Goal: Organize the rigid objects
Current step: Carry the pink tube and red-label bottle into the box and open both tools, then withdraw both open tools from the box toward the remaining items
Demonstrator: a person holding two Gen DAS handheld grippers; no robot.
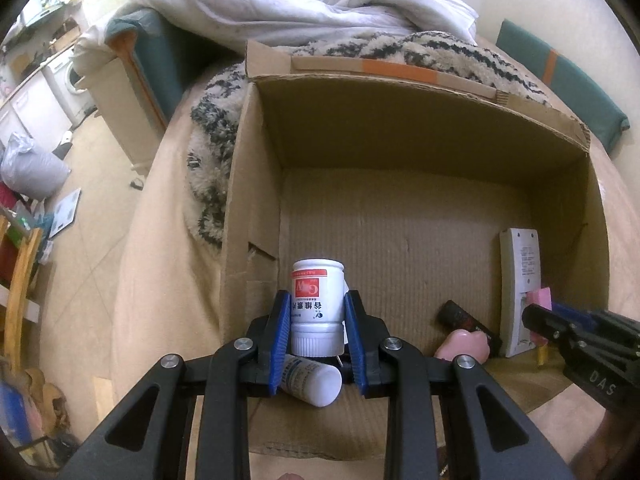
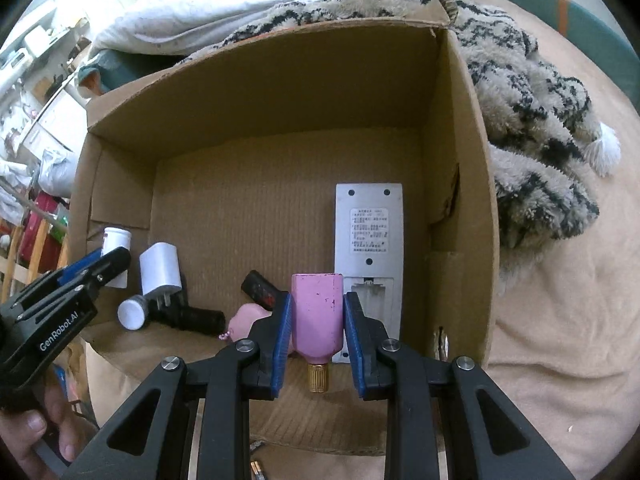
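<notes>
From the left wrist camera, the left gripper point(image 1: 317, 334) has its blue pads pressed against both sides of a white pill bottle point(image 1: 317, 307), held cap toward the camera over the near left corner of the cardboard box point(image 1: 400, 128). Under it a second white bottle point(image 1: 316, 380) lies on its side on the box floor. This view alone shows that lying bottle's label; it gives only slivers of the pink tube point(image 1: 540, 298) in the right gripper point(image 1: 538, 320). From the right wrist camera, the right gripper point(image 2: 316, 334) is closed on that pink tube point(image 2: 317, 318), gold cap point(image 2: 317, 378) nearest the lens, above the box's near right part. Only here do a white charger point(image 2: 160, 270) and a black cylinder point(image 2: 196, 318) show. On the box floor: one grey remote point(image 2: 369, 236) lying face down, one pink toy point(image 2: 246, 320), one small black item point(image 2: 262, 290), two white bottles counting the held one point(image 2: 117, 248).
</notes>
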